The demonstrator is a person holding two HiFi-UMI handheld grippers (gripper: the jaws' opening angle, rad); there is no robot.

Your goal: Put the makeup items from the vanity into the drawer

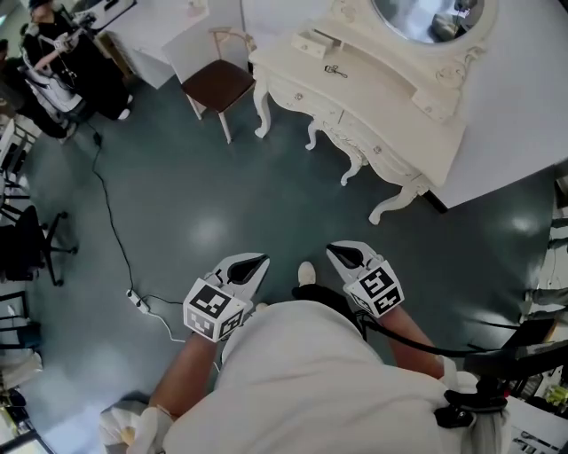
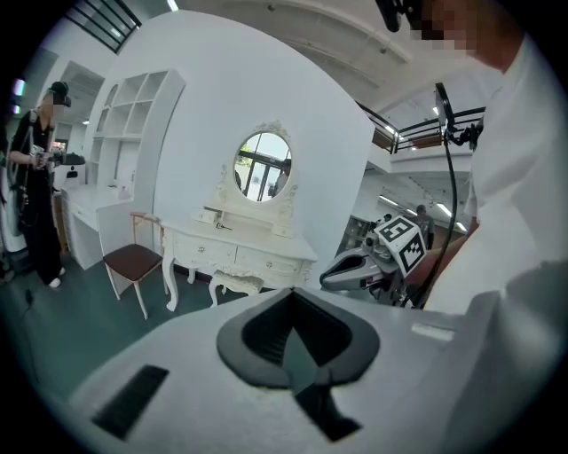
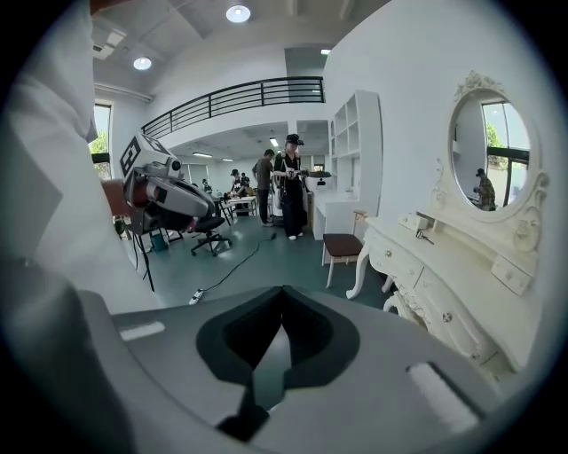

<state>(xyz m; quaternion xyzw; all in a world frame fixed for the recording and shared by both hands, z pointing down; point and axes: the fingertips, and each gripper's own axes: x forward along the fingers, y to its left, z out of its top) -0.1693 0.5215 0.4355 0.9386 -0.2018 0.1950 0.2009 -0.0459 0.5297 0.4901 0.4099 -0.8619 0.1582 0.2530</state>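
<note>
- Left gripper (image 1: 253,263): held low at the person's waist. Jaws drawn together at the tips with nothing between them, as its own view shows.
- Right gripper (image 1: 340,253): level with the left one and just beside it. Jaws likewise together and empty.
- Vanity (image 1: 373,97): cream, carved, with an oval mirror (image 1: 426,18). It stands well ahead of both grippers across bare floor, so the step in hand is judged to be the approach.
- Makeup items: a small dark item (image 1: 335,70) lies on the vanity top, ahead of the right gripper. A pale box (image 1: 311,42) sits behind it. Both are too small here to tell what kind of item they are.
- Drawer (image 1: 297,97): the fronts along the vanity's near face appear closed, each with a knob. They are nearer the grippers than the items.
- Chair (image 1: 217,82): wood-seated, ahead and to the left of the left gripper, beside the vanity's end.
- Cable (image 1: 111,222): trails over the floor, left of the left gripper.
- Handling advice:
  - Walk in square to the drawer fronts, passing right of the cable and chair.
  - Part one gripper's jaws before reaching a knob.
  - Pull the drawer straight out first, so the items have somewhere to go.
  - Close on the dark item across its narrow side, since it lies flat and may skid.
</note>
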